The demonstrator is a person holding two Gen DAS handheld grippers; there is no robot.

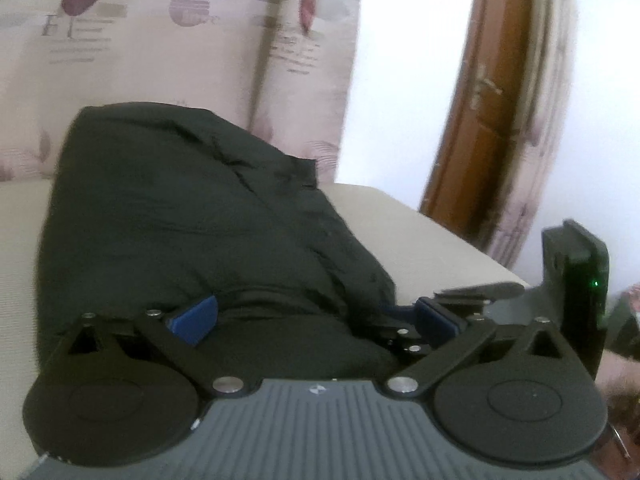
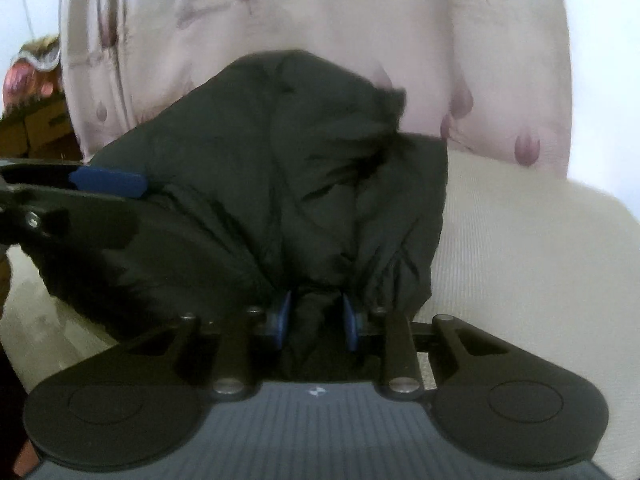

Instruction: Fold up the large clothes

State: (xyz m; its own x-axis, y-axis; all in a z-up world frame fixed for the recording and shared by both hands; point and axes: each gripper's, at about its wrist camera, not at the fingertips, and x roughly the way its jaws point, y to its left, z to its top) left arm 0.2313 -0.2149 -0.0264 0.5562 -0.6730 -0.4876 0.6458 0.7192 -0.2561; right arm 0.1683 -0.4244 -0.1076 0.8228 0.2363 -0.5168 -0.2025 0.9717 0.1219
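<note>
A dark, puffy garment [image 1: 192,216] lies bunched on the cream sofa seat [image 1: 420,232]. My left gripper [image 1: 316,318] stands open wide at the garment's near edge. Its blue pads [image 1: 196,320] sit on either side of a fold without pressing on it. In the right wrist view, my right gripper [image 2: 318,320] is shut on a gathered bunch of the same garment [image 2: 280,168], with dark fabric squeezed between its blue pads [image 2: 285,318]. A blue-padded finger [image 2: 108,182] of the left gripper reaches in from the left, over the garment. The right tool's black housing [image 1: 576,280] shows at the right.
A pale cushion with a pink flower print [image 1: 168,52] forms the sofa back behind the garment. A brown wooden door [image 1: 492,112] and white wall [image 1: 404,72] lie to the right. Bare cream seat [image 2: 520,248] extends to the right of the garment.
</note>
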